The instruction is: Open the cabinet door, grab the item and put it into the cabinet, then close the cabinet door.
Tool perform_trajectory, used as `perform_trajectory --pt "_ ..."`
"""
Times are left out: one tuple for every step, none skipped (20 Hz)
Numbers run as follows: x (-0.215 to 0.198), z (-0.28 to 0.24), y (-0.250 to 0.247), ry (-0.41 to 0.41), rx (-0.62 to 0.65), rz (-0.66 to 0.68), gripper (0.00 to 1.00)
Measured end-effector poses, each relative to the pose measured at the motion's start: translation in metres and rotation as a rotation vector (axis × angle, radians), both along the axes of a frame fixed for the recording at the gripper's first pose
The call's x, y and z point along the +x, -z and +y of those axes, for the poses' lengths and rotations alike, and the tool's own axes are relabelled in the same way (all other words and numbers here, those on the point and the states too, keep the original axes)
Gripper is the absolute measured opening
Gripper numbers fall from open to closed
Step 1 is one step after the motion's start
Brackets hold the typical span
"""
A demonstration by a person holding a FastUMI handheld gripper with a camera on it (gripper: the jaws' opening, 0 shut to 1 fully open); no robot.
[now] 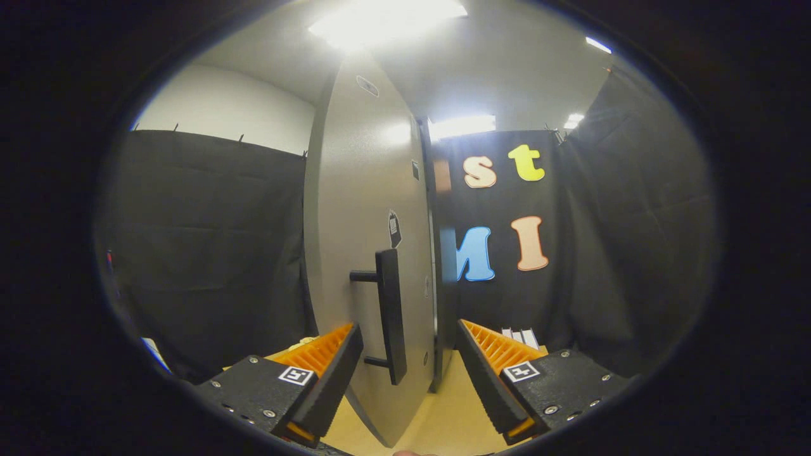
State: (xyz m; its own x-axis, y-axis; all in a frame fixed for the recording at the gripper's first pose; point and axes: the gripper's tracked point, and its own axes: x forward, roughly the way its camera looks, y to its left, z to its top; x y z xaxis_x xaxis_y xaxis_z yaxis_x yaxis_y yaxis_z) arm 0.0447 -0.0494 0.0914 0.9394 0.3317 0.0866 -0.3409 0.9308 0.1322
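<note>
Grey metal cabinet door [367, 253] stands swung out, edge-on, just ahead of the gripper [408, 354].
The fingers [336, 367] are spread apart, gripping nothing; the door's dark bar handle [389, 313] sits between them, toward the eleven o'clock finger, untouched. Pale wooden desk [443, 411] lies beneath. Small white objects [521, 337] rest beyond the one o'clock finger.

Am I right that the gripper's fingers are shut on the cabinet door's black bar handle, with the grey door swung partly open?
Not quite. In the gripper view the gripper is open: its fingers stand apart on either side of the black bar handle without pressing on it. The rest holds: the grey cabinet door is swung partly open.
</note>
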Motion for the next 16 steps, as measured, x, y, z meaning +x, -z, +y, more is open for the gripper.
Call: perform_trajectory --pt "0.001 0.003 0.0 -0.008 0.007 0.01 0.92" --pt "0.002 0.009 0.0 -0.02 0.009 0.02 0.92" --pt "0.001 0.017 0.0 -0.034 0.006 0.024 0.92" --pt "0.001 0.026 -0.001 -0.046 0.0 0.025 0.92" --pt "0.003 0.036 -0.003 -0.059 -0.01 0.02 0.92" --pt "0.004 0.048 -0.005 -0.073 -0.022 0.011 0.92" --pt "0.004 0.06 -0.006 -0.088 -0.028 0.003 0.92" --pt "0.006 0.071 -0.007 -0.102 -0.03 0.0 0.92" --pt "0.007 0.082 -0.007 -0.118 -0.032 -0.001 0.92" --pt "0.011 0.092 -0.009 -0.13 -0.038 -0.004 0.92" --pt "0.015 0.098 -0.009 -0.131 -0.044 -0.008 0.92" --pt "0.02 0.102 -0.012 -0.125 -0.047 -0.015 0.92" --pt "0.025 0.105 -0.015 -0.114 -0.045 -0.019 0.92" --pt "0.03 0.105 -0.015 -0.105 -0.037 -0.014 0.92" --pt "0.035 0.107 -0.014 -0.11 -0.014 -0.002 0.92" --pt "0.036 0.114 -0.011 -0.126 0.013 0.015 0.92"
